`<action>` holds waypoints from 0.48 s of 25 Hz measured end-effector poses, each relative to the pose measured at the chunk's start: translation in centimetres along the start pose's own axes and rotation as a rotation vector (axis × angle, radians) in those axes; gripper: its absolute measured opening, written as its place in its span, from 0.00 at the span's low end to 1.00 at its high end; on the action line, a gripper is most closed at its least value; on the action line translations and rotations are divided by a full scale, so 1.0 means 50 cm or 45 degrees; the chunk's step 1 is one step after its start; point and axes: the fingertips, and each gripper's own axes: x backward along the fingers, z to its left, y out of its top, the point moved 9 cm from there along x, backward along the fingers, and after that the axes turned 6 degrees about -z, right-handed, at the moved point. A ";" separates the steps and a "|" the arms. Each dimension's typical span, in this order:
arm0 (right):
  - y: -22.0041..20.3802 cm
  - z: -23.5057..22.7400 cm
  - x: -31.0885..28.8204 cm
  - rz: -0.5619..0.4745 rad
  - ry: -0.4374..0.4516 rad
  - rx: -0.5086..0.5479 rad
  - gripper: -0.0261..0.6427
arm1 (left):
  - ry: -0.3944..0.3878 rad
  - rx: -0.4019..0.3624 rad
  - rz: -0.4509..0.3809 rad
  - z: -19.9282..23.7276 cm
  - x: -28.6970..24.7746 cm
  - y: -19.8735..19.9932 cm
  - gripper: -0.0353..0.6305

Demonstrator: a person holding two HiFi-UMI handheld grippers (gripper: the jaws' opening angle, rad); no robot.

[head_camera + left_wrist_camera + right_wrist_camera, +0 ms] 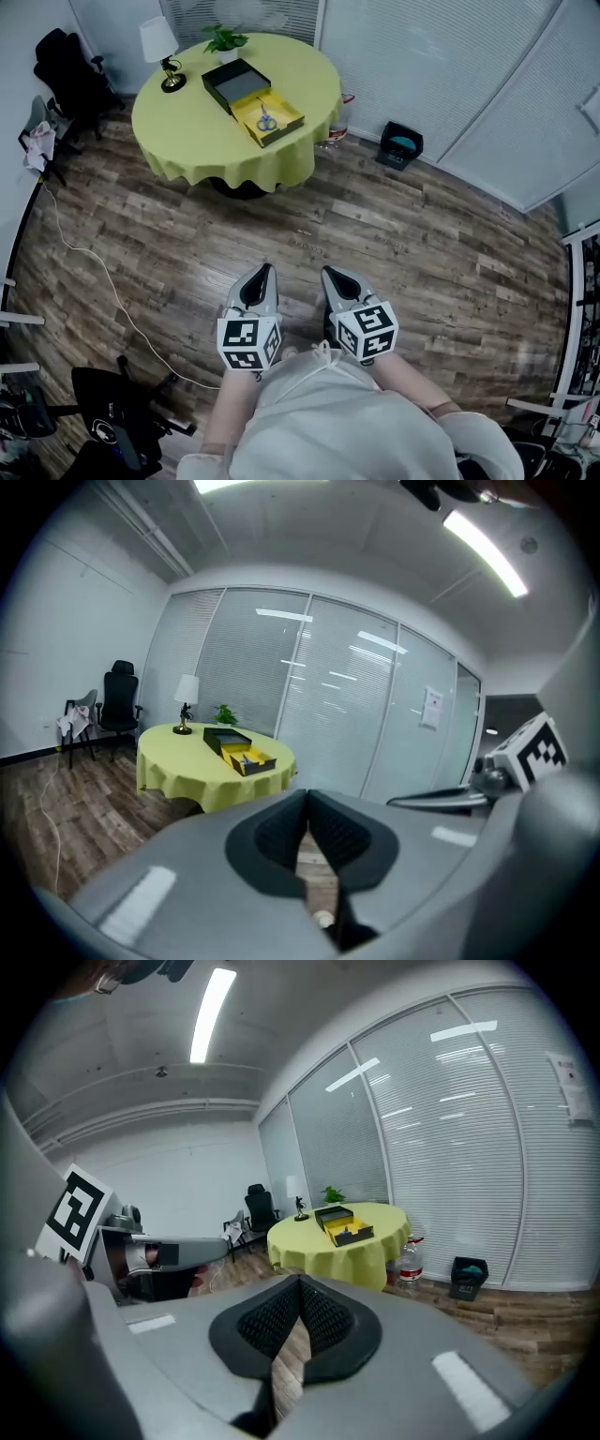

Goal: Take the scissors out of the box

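Note:
Blue-handled scissors [266,120] lie in the yellow tray of an open black box [251,98] on a round table with a yellow-green cloth [187,122]. The table stands far across the wooden floor. My left gripper [264,274] and right gripper [331,276] hang side by side close to my body, both shut and empty, pointing towards the table. In the left gripper view the box [240,750] sits far beyond the shut left gripper [307,805]. The right gripper view shows the box [342,1223] small and distant past the shut right gripper [298,1288]. In those two views the scissors are too small to make out.
A table lamp [161,49] and a potted plant [225,40] share the table with the box. A black office chair [67,73] stands at the left wall, and a black bin [400,144] by the blinds. A white cable [89,262] runs across the floor. Dark equipment [112,427] sits at lower left.

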 end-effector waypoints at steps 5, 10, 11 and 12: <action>0.035 -0.109 -0.081 0.019 0.087 0.006 0.04 | 0.101 0.016 -0.013 -0.014 -0.113 0.020 0.06; 0.099 -0.261 -0.166 0.027 0.172 0.024 0.04 | 0.181 0.029 -0.029 -0.061 -0.264 0.051 0.06; 0.112 -0.295 -0.180 0.030 0.187 0.030 0.04 | 0.197 0.036 -0.032 -0.073 -0.295 0.056 0.06; 0.127 -0.330 -0.191 0.031 0.199 0.035 0.04 | 0.212 0.045 -0.037 -0.086 -0.325 0.061 0.06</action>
